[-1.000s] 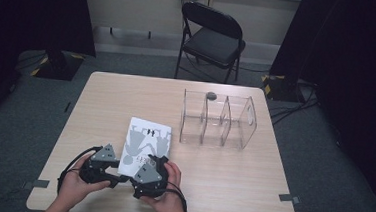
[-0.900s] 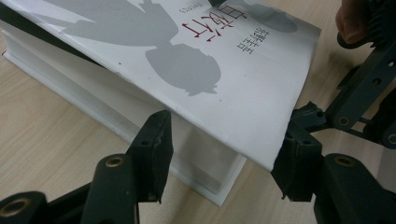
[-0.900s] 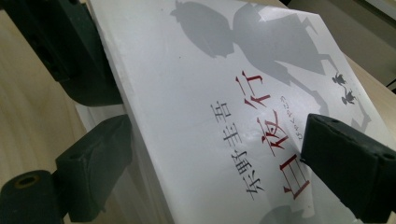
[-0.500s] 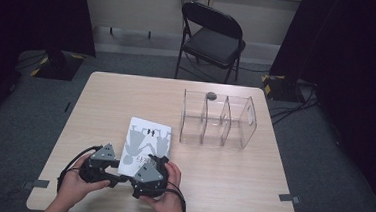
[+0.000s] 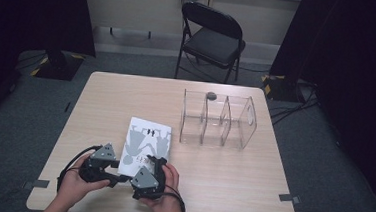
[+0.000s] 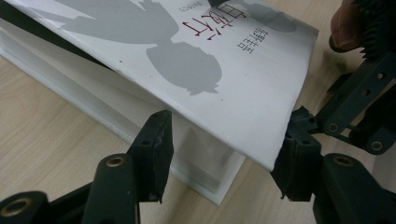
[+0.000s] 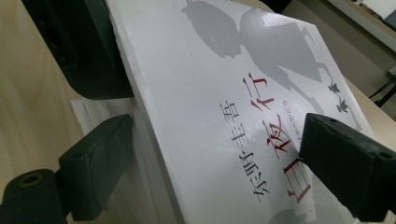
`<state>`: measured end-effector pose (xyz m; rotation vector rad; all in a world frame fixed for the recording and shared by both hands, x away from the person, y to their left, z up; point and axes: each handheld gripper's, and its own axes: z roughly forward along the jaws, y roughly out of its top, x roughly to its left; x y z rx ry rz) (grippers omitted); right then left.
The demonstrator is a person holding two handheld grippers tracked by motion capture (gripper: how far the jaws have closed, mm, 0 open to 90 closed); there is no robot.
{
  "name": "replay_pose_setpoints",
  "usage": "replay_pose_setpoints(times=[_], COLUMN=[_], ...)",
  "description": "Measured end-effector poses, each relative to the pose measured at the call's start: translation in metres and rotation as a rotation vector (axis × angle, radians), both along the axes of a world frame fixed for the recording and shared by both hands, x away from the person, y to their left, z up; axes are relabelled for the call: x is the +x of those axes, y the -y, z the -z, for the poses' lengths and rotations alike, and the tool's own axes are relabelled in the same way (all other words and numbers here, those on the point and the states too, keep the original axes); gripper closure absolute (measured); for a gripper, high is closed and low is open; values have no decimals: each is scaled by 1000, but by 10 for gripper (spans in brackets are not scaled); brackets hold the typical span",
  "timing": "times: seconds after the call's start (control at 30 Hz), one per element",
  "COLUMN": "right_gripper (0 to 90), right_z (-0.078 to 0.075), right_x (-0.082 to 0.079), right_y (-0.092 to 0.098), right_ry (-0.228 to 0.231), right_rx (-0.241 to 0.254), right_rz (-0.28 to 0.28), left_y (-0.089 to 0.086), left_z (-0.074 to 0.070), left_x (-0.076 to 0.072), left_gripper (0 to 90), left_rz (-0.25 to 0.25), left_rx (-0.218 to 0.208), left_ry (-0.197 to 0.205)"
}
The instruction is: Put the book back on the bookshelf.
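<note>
High view: a white book [image 5: 146, 144] with grey silhouette figures on its cover lies on the wooden table [image 5: 231, 179], at the near edge, left of a clear three-compartment organizer [image 5: 218, 120]. The person's two hands meet at the book's near end, the left tool [image 5: 113, 173] at its near left corner and the right tool [image 5: 152, 171] on its near edge. Left gripper view has the jaws partly spread, one pad under the lifted front cover against the page block and the other at the cover's corner [image 6: 275, 154]. Right gripper view has one jaw against the page edges and the other over the printed cover [image 7: 252, 116]; whether the pads press, I cannot tell.
</note>
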<state>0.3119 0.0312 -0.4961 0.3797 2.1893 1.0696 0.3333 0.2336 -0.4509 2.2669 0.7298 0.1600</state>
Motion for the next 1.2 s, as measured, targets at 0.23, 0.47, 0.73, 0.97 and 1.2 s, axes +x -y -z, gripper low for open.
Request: replay_pose_setpoints(times=[0.23,0.47,0.73,0.97,1.2], right_gripper=[126,200,309,359,393], right_z=[-4,-3,-8,-9,-16], right_x=[4,5,0,-3,-4], right_y=[2,8,7,9,8], right_ry=[-19,3,29,60,46], right_rx=[0,18,-34,-93,-125], right_rz=[-13,-30,-34,-44,-44], left_y=[0,0,-1,-3,-12], left_z=[0,-1,-2,2,8], left_x=[0,-1,-1,0,-9], left_gripper=[450,463,485,308,276], left_rz=[-3,-1,-3,-15,-1], left_rx=[-3,-5,-16,-53,57], left_ry=[-2,0,9,-25,3])
